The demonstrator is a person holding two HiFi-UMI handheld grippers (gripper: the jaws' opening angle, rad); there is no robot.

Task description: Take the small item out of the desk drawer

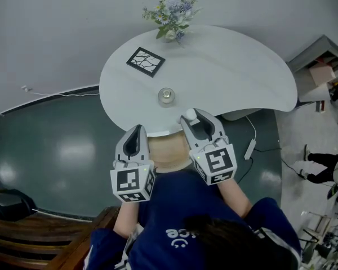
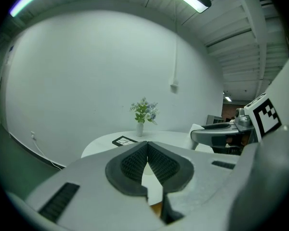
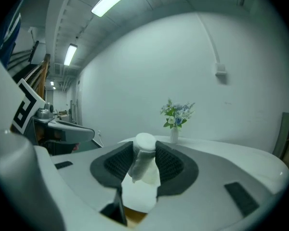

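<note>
My right gripper (image 1: 191, 117) is shut on a small white item (image 3: 144, 161), a rounded piece standing upright between the dark pads; in the head view the same white item (image 1: 190, 115) shows at the jaw tips, just over the near edge of the white round desk (image 1: 225, 75). The open wooden drawer (image 1: 168, 153) sticks out below the desk edge, between the two grippers. My left gripper (image 1: 138, 129) hangs to the left of the drawer, its jaws shut with the tips touching and nothing held. In its own view the left gripper (image 2: 147, 144) points level across the desk.
On the desk stand a small vase of flowers (image 1: 172, 16), a black-and-white patterned square card (image 1: 145, 61) and a small round glass object (image 1: 167, 95). A dark wooden chair (image 1: 34, 238) is at lower left. Cables and a white power brick (image 1: 250, 148) lie on the floor at right.
</note>
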